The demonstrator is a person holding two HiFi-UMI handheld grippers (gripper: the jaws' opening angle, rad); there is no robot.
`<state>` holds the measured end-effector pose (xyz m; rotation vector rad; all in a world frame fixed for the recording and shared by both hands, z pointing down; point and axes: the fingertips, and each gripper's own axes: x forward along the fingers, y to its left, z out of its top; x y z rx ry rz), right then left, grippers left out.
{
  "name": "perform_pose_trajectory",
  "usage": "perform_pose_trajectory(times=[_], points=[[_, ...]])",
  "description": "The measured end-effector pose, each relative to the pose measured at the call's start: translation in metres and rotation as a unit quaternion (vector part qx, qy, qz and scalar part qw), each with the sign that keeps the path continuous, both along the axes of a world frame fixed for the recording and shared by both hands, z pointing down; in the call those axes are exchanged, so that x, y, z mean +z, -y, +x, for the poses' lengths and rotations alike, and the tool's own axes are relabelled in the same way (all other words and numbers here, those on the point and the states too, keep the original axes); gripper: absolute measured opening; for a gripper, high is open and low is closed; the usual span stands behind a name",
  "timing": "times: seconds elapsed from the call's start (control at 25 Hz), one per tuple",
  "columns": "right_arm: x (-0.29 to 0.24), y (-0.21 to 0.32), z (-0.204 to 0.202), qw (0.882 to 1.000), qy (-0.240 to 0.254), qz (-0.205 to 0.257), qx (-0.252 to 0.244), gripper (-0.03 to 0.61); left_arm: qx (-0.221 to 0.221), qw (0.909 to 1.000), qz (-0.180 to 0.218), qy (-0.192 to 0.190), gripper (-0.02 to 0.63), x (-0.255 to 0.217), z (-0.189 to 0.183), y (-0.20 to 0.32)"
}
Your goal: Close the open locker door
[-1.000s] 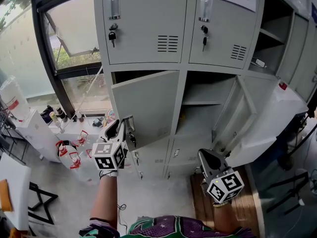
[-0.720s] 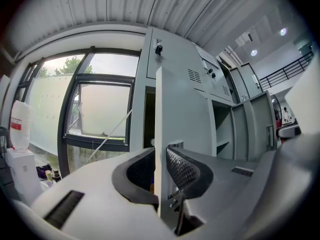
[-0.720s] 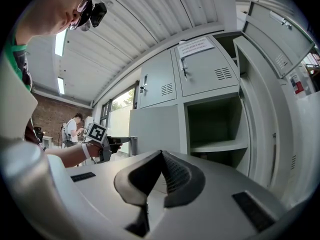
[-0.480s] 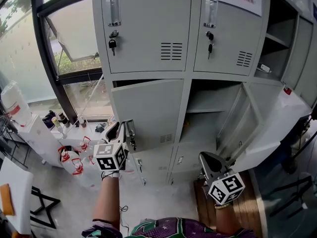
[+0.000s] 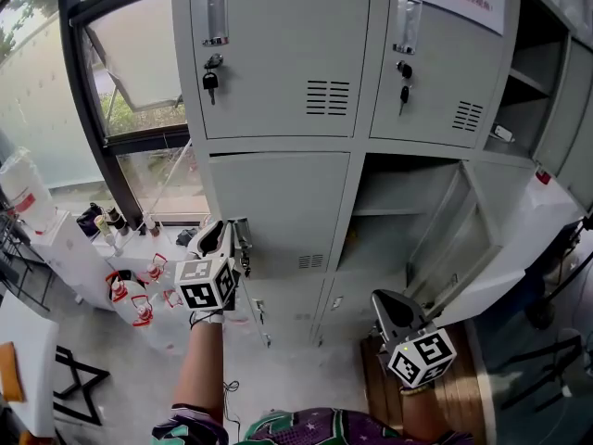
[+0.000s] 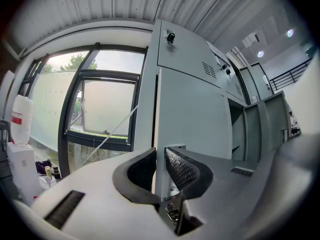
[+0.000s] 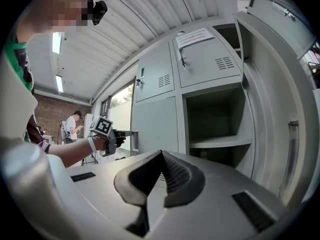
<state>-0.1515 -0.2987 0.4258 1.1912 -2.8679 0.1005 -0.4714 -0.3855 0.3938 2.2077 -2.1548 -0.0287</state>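
Head view: left gripper covers locker door edge

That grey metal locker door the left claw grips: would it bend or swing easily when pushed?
The grey sheet-metal locker door is probably stiff: its panel looks flat, unbent where the left claw pinches its edge. It looks thin, so likely light and free-swinging.

Grey vented metal locker door hangs upright, almost fully shut.

Pale grey locker door; black-and-white square-patterned marker cube.
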Motion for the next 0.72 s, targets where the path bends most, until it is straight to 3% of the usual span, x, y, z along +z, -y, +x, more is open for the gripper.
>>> perform_pose_trajectory(times=[0.72], points=[[0.007, 0.003, 0.014, 1.0, -0.005, -0.007, 0.013, 0.008, -0.036, 0.9993, -0.012, 0.005, 0.078, 0.003, -0.009, 0.022]])
